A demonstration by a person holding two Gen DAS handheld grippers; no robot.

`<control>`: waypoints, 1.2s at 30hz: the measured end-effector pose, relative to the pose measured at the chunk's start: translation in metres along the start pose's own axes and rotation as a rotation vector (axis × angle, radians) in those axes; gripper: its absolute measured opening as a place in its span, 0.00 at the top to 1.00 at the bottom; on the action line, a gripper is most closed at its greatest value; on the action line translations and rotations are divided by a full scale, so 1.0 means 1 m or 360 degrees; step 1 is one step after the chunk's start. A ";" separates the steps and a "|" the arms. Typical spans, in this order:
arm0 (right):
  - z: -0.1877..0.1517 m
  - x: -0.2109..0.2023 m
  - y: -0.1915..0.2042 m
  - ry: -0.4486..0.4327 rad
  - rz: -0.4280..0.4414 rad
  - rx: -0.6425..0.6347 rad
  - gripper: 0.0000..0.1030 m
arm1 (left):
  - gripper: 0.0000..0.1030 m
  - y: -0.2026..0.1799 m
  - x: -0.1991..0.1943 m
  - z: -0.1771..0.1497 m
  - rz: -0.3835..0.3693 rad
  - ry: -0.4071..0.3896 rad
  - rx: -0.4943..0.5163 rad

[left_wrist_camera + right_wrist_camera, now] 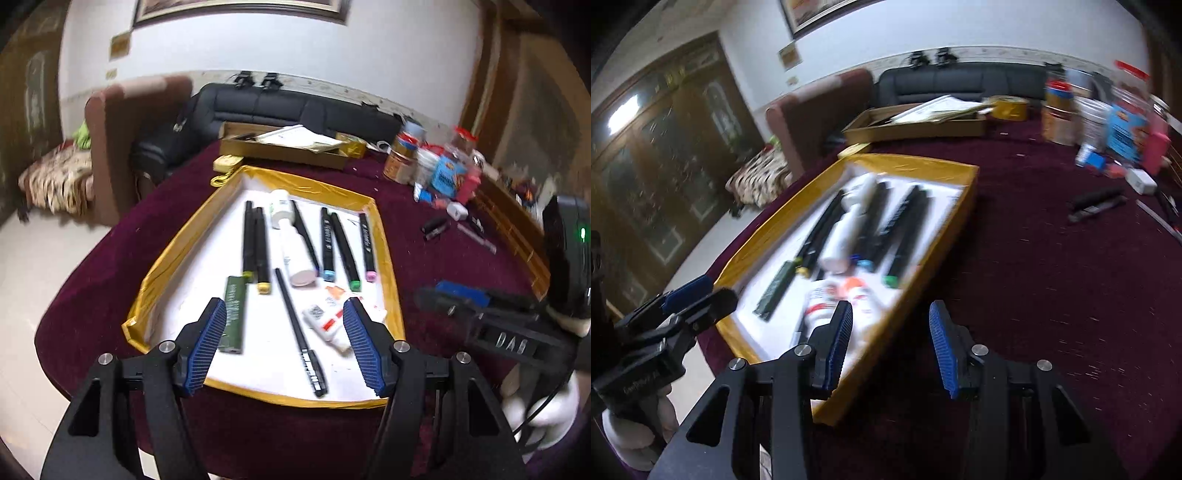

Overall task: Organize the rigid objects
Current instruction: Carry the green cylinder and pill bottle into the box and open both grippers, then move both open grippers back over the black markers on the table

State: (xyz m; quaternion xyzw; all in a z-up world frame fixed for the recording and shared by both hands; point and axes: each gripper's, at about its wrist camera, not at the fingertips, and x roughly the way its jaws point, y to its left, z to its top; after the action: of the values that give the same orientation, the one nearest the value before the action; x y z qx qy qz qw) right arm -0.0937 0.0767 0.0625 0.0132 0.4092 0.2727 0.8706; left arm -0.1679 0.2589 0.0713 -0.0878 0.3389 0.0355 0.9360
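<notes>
A shallow tray with a gold rim [388, 258] [916, 280] and white floor lies on the maroon table. In it are several black markers [258, 243] with coloured caps, a white bottle [291, 240] [846, 229], a green stick [232, 314] [775, 291], a black pen [299, 332] and a white tube [328, 317] [827, 302]. My left gripper [288, 314] hovers open above the tray's near end with nothing between its pads. My right gripper [890, 314] stands open over the tray's right rim, empty; it also shows at the right of the left wrist view [443, 291].
Loose pens [436, 227] [1097, 203] lie on the cloth to the right. Jars, cans and boxes [432, 162] [1108, 122] crowd the far right corner. A cardboard box with papers [284, 146] [923, 118] sits behind the tray. A black sofa [295, 107] stands beyond the table.
</notes>
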 end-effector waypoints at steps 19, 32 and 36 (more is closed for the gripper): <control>-0.035 -0.071 -0.183 -0.0121 -0.0154 0.0567 0.60 | 0.33 -0.180 0.038 -0.014 -0.0074 0.0188 0.0715; -0.055 -0.094 -0.242 -0.0161 -0.0194 0.0747 0.59 | 0.33 -0.225 0.055 -0.023 -0.0051 0.0267 0.0868; -0.056 -0.096 -0.253 -0.0167 -0.0205 0.0770 0.59 | 0.33 -0.232 0.061 -0.024 -0.0050 0.0290 0.0887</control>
State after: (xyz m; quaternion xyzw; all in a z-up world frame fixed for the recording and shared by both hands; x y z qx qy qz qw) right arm -0.0660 -0.1963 0.0305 0.2092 0.4168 0.1096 0.8778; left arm -0.1069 0.0270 0.0468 0.1647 0.4168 -0.0814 0.8902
